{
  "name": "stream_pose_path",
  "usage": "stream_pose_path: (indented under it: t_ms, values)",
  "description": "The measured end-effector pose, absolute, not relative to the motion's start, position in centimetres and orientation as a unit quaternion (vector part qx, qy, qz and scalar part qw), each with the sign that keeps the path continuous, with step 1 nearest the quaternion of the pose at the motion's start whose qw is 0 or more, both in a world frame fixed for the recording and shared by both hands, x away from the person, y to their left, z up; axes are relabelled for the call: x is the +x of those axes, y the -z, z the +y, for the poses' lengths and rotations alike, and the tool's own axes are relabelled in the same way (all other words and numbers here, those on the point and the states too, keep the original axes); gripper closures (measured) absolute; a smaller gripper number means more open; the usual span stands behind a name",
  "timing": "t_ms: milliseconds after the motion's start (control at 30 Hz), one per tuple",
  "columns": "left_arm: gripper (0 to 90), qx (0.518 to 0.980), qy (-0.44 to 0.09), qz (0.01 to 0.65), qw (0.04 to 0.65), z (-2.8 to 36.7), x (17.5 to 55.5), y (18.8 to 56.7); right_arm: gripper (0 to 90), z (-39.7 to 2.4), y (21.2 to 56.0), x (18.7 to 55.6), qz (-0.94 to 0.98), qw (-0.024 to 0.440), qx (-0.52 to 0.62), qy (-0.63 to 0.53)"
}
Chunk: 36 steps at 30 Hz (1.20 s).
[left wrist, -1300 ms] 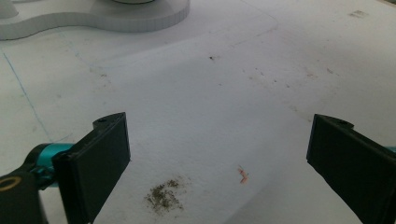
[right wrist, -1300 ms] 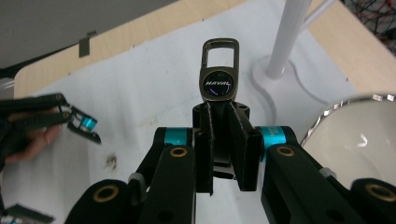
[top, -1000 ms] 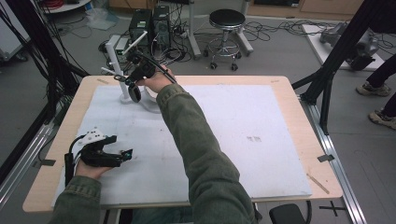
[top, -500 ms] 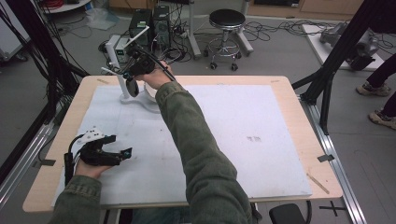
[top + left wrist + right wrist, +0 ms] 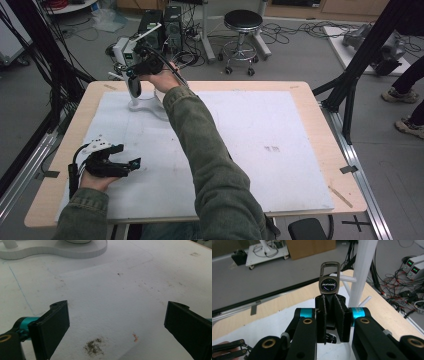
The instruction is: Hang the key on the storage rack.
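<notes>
right gripper [image 5: 329, 315]: pinching a keychain [image 5: 329, 282], raised at far left beside white stand [image 5: 359, 272], perhaps not touching | left gripper [image 5: 117, 322]: spread wide, near left, over white mat [image 5: 112, 290]

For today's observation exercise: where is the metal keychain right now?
In the right gripper view, the keychain stands clamped between the right gripper's jaws, raised over the table's far-left corner, just left of the white rack post.

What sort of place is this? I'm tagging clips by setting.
Most likely a robotics or electronics lab: a wooden table inside a black metal frame, cables strewn over the floor, bench power supplies with green displays, and a rolling stool.
</notes>
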<state>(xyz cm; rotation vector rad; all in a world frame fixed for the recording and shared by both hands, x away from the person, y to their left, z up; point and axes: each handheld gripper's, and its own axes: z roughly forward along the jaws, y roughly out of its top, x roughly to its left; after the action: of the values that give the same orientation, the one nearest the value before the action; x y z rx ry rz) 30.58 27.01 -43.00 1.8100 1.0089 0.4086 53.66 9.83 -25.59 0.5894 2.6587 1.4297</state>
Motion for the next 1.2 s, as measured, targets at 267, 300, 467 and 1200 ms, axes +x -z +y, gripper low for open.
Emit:
stream_pose_path:
  t_ms: [267,300,467,1200]
  values:
    - [6.6,0.748,-0.165,0.414,0.491,27.0,30.6,43.1,80.2,10.5,26.6,54.0,0.870,0.047,0.207,-0.445]
    - [6.6,0.748,-0.165,0.415,0.491,27.0,30.6,43.1,80.1,10.6,26.7,54.0,0.869,0.050,0.207,-0.446]
    - [6.6,0.745,-0.165,0.417,0.494,27.0,30.6,43.1,78.2,10.7,27.0,54.1,0.874,0.049,0.206,-0.437]
    - [6.6,0.748,-0.169,0.414,0.491,27.0,30.6,43.0,2.7,7.3,28.8,52.7,0.875,0.017,0.243,-0.418]
